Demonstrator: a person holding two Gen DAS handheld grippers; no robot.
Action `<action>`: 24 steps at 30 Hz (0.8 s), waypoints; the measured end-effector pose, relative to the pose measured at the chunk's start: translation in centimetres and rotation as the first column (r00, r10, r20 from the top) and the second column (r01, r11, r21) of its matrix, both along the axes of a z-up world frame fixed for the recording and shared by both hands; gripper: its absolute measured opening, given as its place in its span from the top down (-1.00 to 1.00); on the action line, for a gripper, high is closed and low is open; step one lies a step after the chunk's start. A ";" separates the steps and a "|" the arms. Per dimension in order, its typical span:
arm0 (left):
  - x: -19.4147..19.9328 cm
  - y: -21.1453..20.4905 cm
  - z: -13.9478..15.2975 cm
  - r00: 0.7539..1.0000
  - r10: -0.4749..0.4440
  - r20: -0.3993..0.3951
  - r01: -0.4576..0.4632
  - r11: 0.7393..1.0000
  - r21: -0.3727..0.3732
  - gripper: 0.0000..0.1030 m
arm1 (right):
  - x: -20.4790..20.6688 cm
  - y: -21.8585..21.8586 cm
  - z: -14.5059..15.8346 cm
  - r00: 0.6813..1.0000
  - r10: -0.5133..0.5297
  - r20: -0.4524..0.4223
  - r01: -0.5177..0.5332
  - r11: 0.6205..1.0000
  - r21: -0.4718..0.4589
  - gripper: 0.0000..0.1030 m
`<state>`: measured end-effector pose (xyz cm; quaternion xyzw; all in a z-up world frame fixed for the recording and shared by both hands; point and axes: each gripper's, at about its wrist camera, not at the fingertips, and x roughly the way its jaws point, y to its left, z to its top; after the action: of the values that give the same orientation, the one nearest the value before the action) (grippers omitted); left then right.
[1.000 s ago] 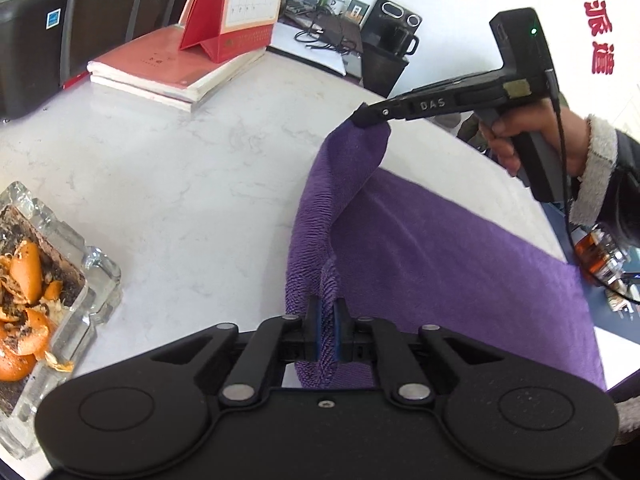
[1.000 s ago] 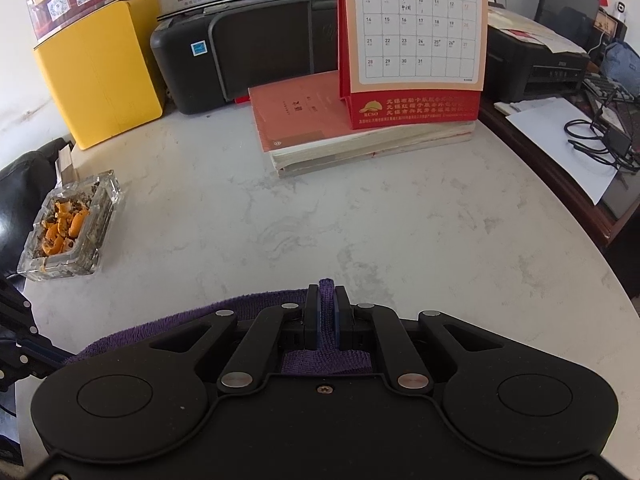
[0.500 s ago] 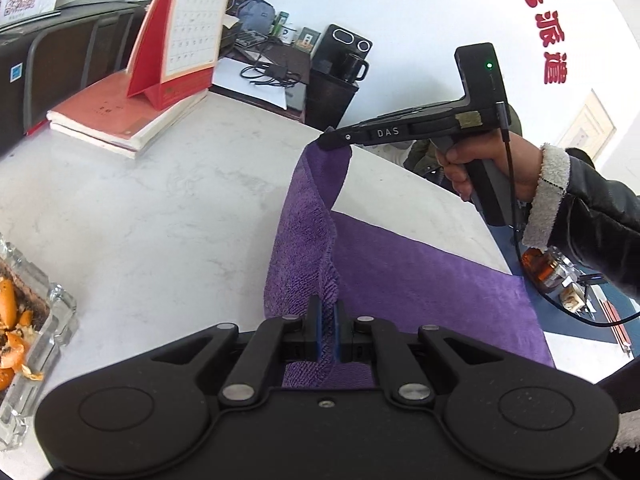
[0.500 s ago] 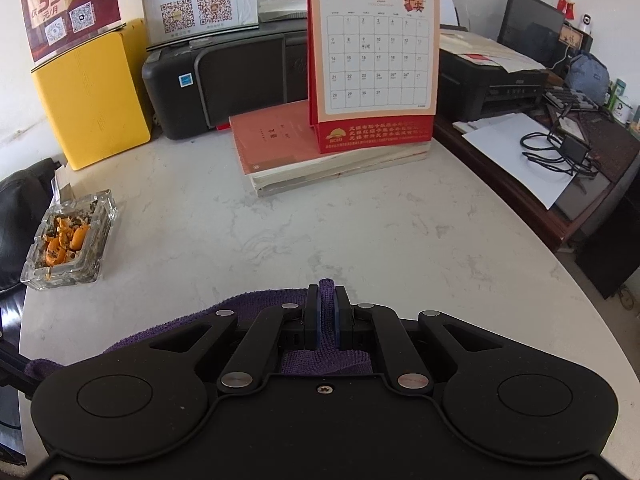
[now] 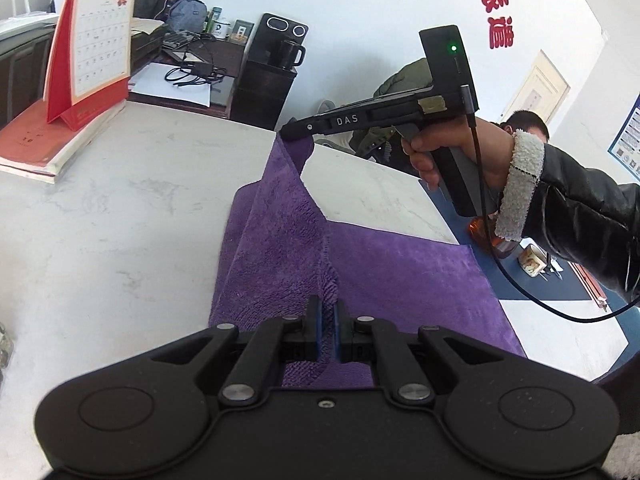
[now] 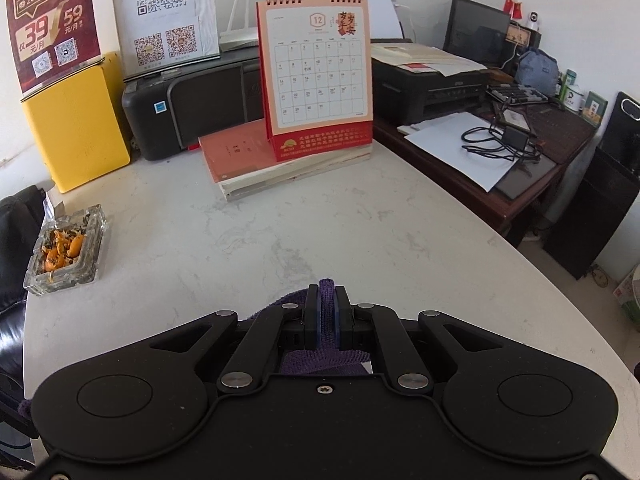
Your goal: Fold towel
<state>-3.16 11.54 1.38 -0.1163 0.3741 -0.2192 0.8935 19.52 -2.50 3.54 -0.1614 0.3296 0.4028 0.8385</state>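
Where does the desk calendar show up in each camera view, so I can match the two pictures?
Left wrist view: the desk calendar stands at the upper left, seen at an angle, on the stack of books.
Right wrist view: the desk calendar stands at top centre, facing the camera, on the same books.
Shared landmark: the white marble table, with the purple towel on it.
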 end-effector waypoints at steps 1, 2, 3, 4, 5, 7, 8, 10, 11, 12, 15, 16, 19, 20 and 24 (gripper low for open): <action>0.0 -0.7 0.0 1.000 -0.007 -0.002 0.007 1.000 0.005 0.90 | -0.1 -0.6 0.1 1.000 -0.006 0.000 0.006 1.000 0.004 0.90; 0.0 -1.4 0.1 1.000 -0.015 -0.004 0.015 1.000 0.010 0.90 | -0.3 -1.7 0.1 1.000 -0.015 -0.001 0.015 1.000 0.009 0.90; 0.0 -2.1 0.0 1.000 -0.020 -0.006 0.020 1.000 0.013 0.90 | -0.4 -2.4 0.1 1.000 -0.019 -0.002 0.019 1.000 0.011 0.90; 0.0 -2.8 0.0 1.000 -0.025 -0.008 0.025 1.000 0.016 0.90 | -0.5 -3.1 0.1 1.000 -0.024 -0.004 0.024 1.000 0.013 0.90; 0.0 -3.5 0.0 0.999 -0.031 -0.008 0.031 0.999 0.017 0.90 | -0.6 -3.9 0.1 1.000 -0.028 -0.007 0.028 1.000 0.015 0.90; -0.1 -5.0 0.0 0.999 -0.044 -0.010 0.044 0.999 0.019 0.90 | -0.8 -5.0 0.0 0.999 -0.033 -0.011 0.033 0.999 0.018 0.90; -0.1 -5.6 -0.1 0.999 -0.048 -0.011 0.048 0.999 0.020 0.90 | -1.0 -6.2 -0.1 0.999 -0.037 -0.011 0.037 0.999 0.021 0.90; -0.5 -7.2 -0.2 0.998 -0.057 -0.013 0.057 0.998 0.017 0.90 | -1.1 -7.6 -0.2 0.999 -0.041 -0.016 0.042 0.999 0.027 0.90; -0.5 -7.7 -0.3 0.998 -0.060 -0.015 0.060 0.998 0.015 0.90 | -1.1 -8.3 -0.3 0.999 -0.044 -0.018 0.044 0.999 0.031 0.90; -0.6 -8.2 -0.4 0.998 -0.063 -0.016 0.064 0.998 0.012 0.90 | -1.1 -9.0 -0.4 0.999 -0.046 -0.020 0.047 0.998 0.034 0.90; -0.4 -10.3 -1.2 0.996 -0.083 -0.018 0.083 0.996 0.013 0.90 | -1.2 -11.0 -0.8 0.999 -0.051 -0.018 0.052 0.998 0.045 0.90; -0.4 -10.9 -1.5 0.996 -0.088 -0.018 0.088 0.996 0.014 0.90 | -1.2 -11.6 -1.0 0.999 -0.052 -0.016 0.053 0.998 0.047 0.90; 0.1 -12.5 -1.9 0.994 -0.108 -0.015 0.108 0.994 0.015 0.90 | -1.2 -13.7 -1.3 0.998 -0.058 -0.015 0.059 0.997 0.059 0.90; 0.2 -13.0 -2.1 0.993 -0.117 -0.013 0.117 0.993 0.014 0.90 | -1.2 -14.3 -1.5 0.998 -0.060 -0.018 0.061 0.996 0.064 0.90; 0.5 -14.6 -2.3 0.989 -0.147 -0.014 0.147 0.989 0.019 0.90 | -1.3 -16.6 -2.0 0.998 -0.064 -0.016 0.065 0.995 0.071 0.90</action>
<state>-2.64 -3.07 -0.90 -0.0808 0.3896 -0.2800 0.8737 18.25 -19.11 1.50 -0.1176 0.3259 0.3881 0.8540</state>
